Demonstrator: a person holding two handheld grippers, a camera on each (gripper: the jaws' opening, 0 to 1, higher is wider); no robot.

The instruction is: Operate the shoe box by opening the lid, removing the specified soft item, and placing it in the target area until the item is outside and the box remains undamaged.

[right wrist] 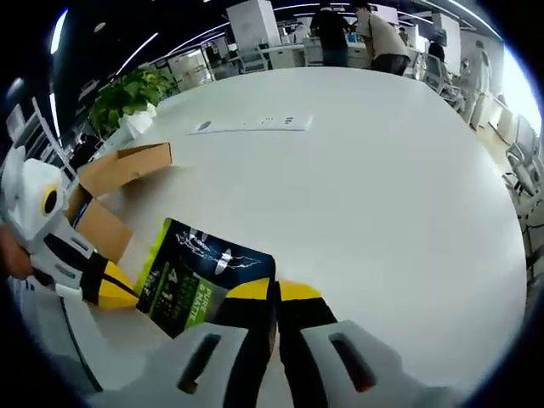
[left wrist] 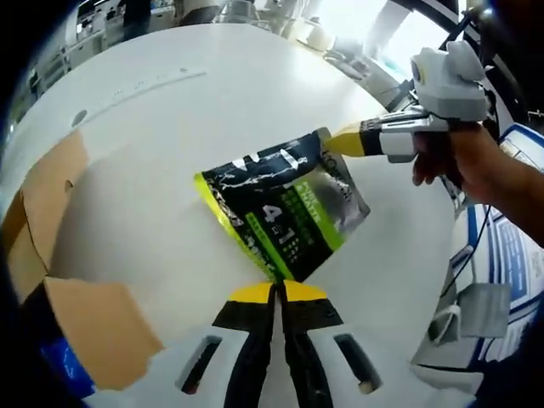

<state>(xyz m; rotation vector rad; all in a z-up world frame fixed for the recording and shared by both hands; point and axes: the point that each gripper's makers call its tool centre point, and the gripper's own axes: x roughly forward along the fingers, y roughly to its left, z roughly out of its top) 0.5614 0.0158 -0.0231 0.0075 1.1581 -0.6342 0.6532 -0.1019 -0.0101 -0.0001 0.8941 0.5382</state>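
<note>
Black and green pouch (left wrist: 280, 208) held up over a round white table (left wrist: 170, 110), pinched at opposite edges. In the left gripper view, left gripper (left wrist: 277, 293) clamped tight on the pouch's near corner; right gripper (left wrist: 344, 141) entering from the right, gripping the far corner. In the right gripper view, right gripper (right wrist: 274, 291) closed on the pouch (right wrist: 204, 276), left gripper (right wrist: 115, 289) at its left edge. Open cardboard box (right wrist: 115, 183) on the table to the left, flaps spread. Potted plant (right wrist: 127, 98) far left. People (right wrist: 374, 38) standing at the far side.
</note>
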